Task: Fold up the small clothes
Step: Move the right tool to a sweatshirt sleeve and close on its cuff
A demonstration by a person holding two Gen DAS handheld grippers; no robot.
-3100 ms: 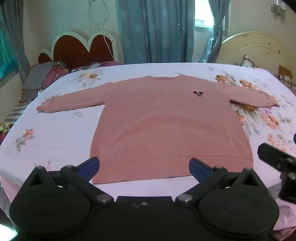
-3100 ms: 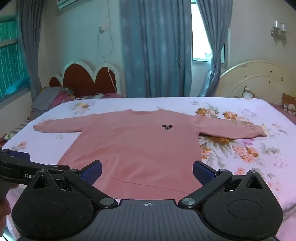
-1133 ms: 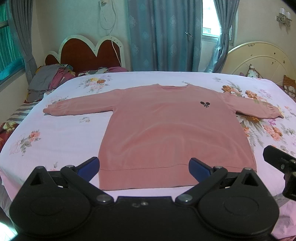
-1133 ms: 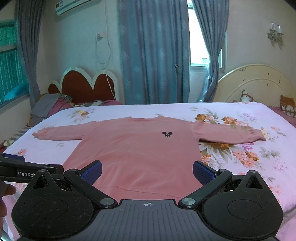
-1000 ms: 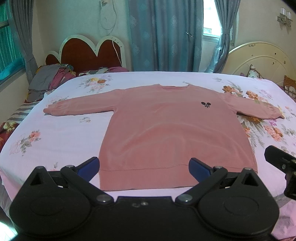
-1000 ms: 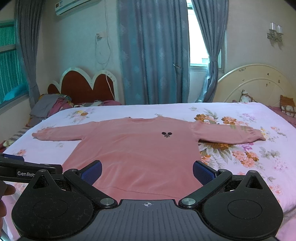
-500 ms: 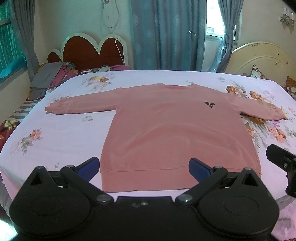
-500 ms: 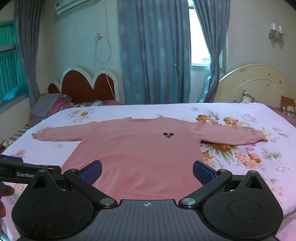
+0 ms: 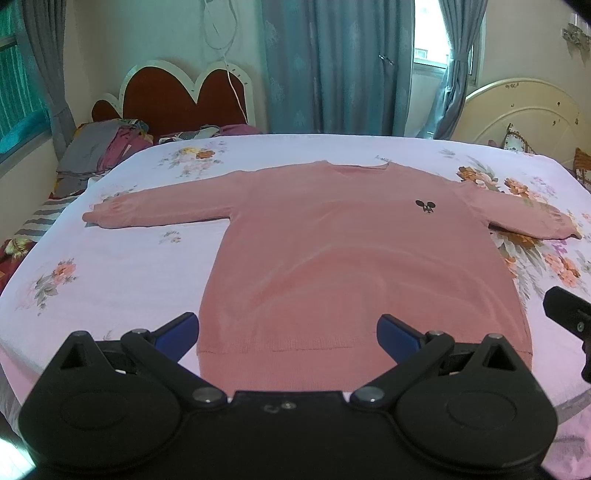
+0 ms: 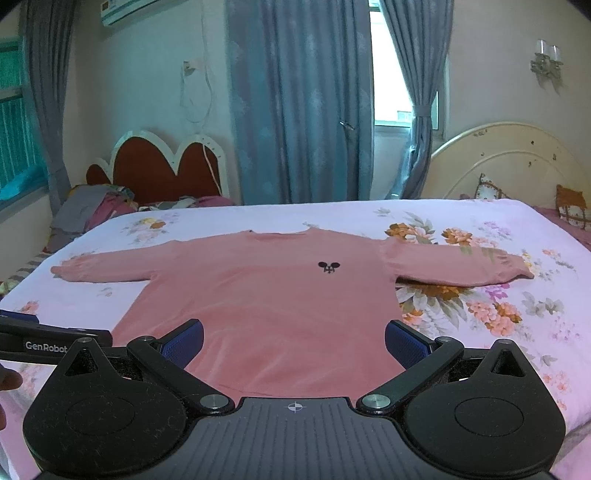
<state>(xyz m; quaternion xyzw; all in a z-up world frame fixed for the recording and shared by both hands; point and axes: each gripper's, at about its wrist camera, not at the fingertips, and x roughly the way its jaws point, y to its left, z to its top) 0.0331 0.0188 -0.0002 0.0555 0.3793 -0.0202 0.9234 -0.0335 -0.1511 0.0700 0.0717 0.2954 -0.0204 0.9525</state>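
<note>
Two spread claws, left claw (image 9: 288,328) and right claw (image 10: 294,341), hover over a pink sweater (image 9: 354,266) flat on the floral bedsheet (image 9: 122,266).

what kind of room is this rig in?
A home bedroom, most likely. The pink sweater lies flat on a bed with a floral sheet; a scalloped red headboard and long blue curtains stand behind it, with an air conditioner high on the wall.
</note>
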